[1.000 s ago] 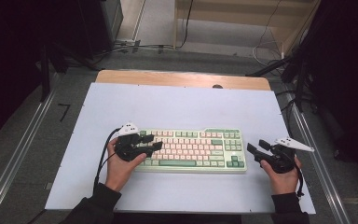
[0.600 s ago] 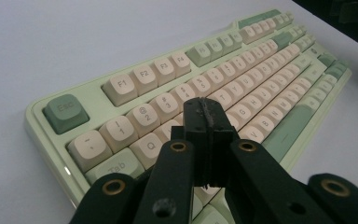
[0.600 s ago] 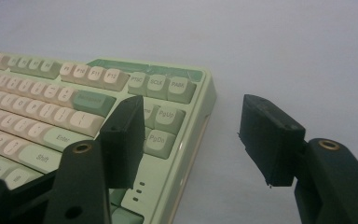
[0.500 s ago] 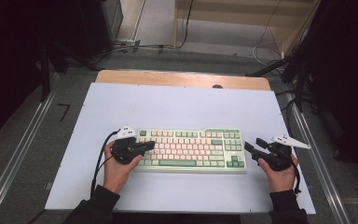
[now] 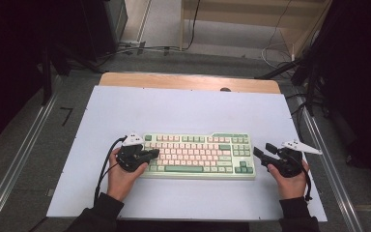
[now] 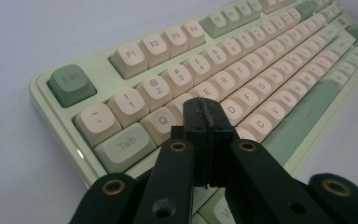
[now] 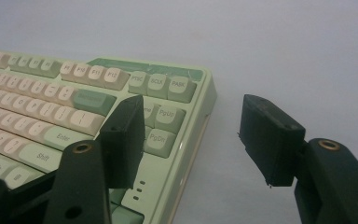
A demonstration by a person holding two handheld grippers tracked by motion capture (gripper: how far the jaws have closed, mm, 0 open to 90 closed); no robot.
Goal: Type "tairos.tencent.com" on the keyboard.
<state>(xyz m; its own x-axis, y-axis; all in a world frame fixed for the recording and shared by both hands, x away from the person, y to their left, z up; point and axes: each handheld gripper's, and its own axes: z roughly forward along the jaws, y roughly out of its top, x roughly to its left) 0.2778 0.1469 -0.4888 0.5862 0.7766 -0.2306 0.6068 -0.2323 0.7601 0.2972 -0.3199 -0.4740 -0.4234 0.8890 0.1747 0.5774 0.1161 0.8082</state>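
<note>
Lying flat, the keyboard [image 5: 200, 155] shows cream keys within pale-green casing.

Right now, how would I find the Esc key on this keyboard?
On the white table lies a green and cream keyboard. Go to its far corner beside the shut left gripper. The Esc key stands there alone, dark green, while its neighbours are cream.

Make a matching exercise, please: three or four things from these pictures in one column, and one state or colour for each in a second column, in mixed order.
Things:
1. left gripper
2. right gripper
3. Esc key
4. table

States or colours:
A. white top
B. jaws open, beside the keyboard's end
C. jaws shut, above the letter keys
D. dark green

Pairs: 1-C, 2-B, 3-D, 4-A
</note>
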